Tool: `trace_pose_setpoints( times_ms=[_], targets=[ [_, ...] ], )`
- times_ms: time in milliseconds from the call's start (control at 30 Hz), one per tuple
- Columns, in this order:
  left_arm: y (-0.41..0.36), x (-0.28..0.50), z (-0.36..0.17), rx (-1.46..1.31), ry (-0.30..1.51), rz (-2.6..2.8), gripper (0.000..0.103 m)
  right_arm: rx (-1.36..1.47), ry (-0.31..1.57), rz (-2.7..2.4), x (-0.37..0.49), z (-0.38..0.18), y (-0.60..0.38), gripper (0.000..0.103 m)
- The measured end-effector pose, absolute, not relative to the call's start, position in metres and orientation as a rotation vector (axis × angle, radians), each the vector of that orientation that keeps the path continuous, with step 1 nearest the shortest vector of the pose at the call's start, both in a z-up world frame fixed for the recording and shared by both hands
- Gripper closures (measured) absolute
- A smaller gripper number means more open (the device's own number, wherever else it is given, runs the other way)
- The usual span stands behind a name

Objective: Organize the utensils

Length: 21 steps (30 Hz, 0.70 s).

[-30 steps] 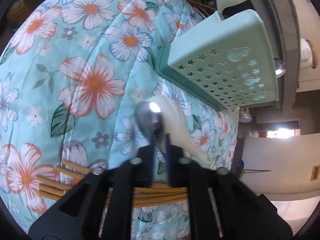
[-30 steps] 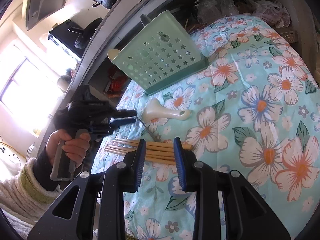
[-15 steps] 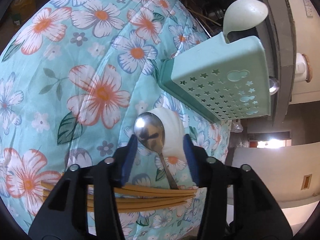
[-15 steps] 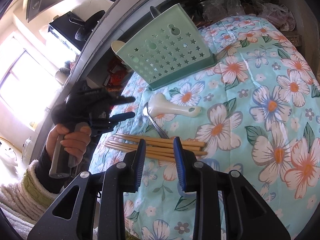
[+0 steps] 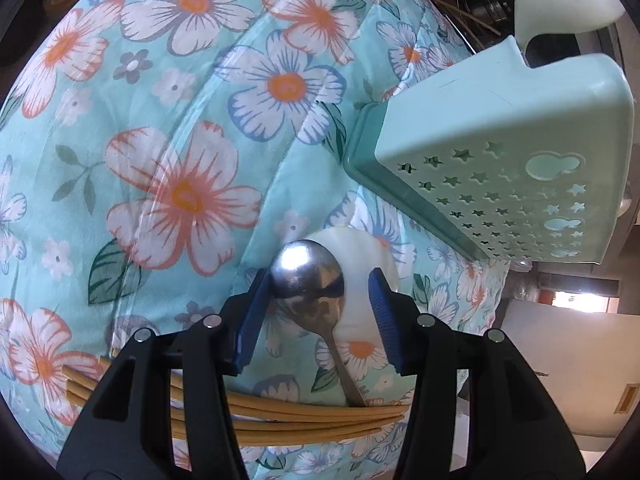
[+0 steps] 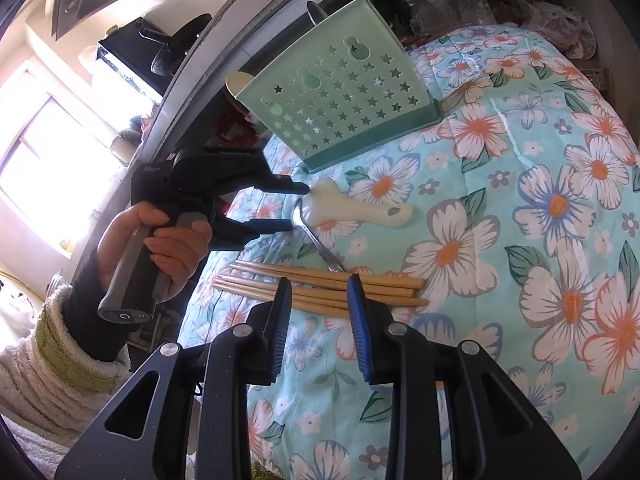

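Your left gripper (image 5: 316, 280) stands half open, its jaws having just parted around the shiny metal spoon (image 5: 310, 280) lying unheld against the cream ceramic spoon (image 5: 360, 264), near the mint star-punched plastic utensil holder (image 5: 492, 160).

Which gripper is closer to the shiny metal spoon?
Left. The left gripper is open, its fingers either side of the metal spoon's bowl. The right gripper hangs open farther away, over the chopsticks.

Floral turquoise cloth (image 6: 520, 184) covers table; dark pans (image 6: 176, 50) on black stove beyond; bright window (image 6: 36, 152).
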<state>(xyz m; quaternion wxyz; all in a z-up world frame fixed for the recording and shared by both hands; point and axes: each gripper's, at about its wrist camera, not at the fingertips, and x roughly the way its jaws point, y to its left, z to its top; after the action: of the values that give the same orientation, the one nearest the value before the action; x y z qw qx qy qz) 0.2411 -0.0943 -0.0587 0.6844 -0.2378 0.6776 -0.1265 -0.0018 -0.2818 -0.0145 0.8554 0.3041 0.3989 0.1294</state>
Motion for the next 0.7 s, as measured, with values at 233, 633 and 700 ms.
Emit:
trace_pose_setpoints(
  times_ms=[233,633,700],
  targets=[
    [-0.122,0.236,-0.054,-0.407,1.461,-0.273,0.062,0.638,0.836,0.282,-0.003,-0.014,-0.278,0.074],
    [-0.097,0.223,-0.056,-0.531,1.393,-0.4,0.068,0.645,0.835,0.269,-0.004,-0.013,-0.287,0.074],
    [-0.092,0.222,-0.057,-0.568,1.37,-0.443,0.068,0.643,0.839,0.268,-0.004,-0.014,-0.287,0.074]
  ],
)
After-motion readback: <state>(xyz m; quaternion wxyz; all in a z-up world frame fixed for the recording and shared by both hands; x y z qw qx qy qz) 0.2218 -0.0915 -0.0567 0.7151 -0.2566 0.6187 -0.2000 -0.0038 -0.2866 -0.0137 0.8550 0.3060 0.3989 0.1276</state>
